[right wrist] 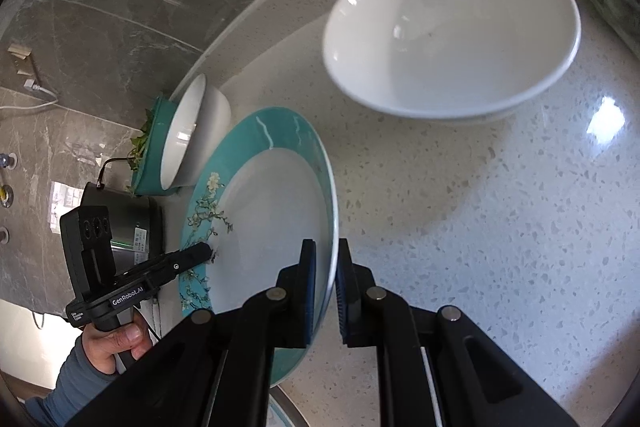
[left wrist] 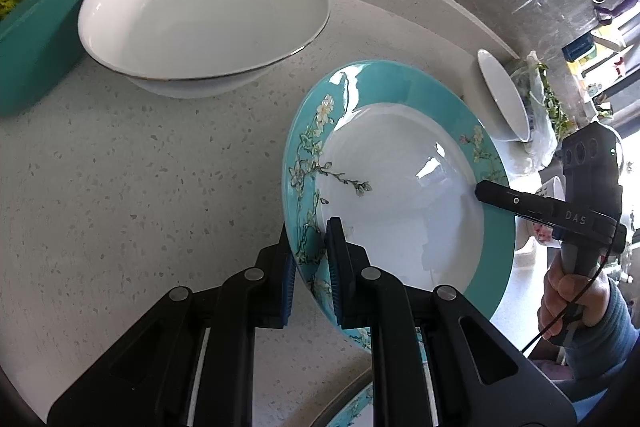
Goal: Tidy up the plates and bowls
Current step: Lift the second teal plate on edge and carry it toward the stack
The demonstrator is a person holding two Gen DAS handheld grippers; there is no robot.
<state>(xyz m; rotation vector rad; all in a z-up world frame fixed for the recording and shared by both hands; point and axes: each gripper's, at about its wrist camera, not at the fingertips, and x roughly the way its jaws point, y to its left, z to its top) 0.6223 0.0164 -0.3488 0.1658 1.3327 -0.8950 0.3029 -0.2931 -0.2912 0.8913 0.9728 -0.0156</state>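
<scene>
A teal-rimmed plate (left wrist: pixel 400 195) with a white centre and a painted blossom branch is held up off a pale speckled counter (left wrist: pixel 140 187), tilted, by two handheld grippers at once. The left gripper (left wrist: pixel 310 279) is clamped on the plate's near rim, one blue-padded finger on each face. The right gripper (right wrist: pixel 325 291) pinches the opposite rim the same way; from the left wrist camera its black fingertip is seen lying across the plate's far edge. So both pairs of fingers are clenched on this one plate.

Count of dishes: one large white bowl (left wrist: pixel 204 15) sits on the counter beyond the fingers, well apart from the plate. One small white bowl (right wrist: pixel 192 139) lies tipped on its side just past the plate's far edge. The edge of a second teal plate (left wrist: pixel 352 407) shows beneath the left fingers, at the bottom of that view.

One teal tub (left wrist: pixel 48 11) of green vegetable strips stands beside the large bowl. In the right wrist camera, a person's hand (right wrist: pixel 116 343) in a blue-grey sleeve grips the left gripper's handle.
</scene>
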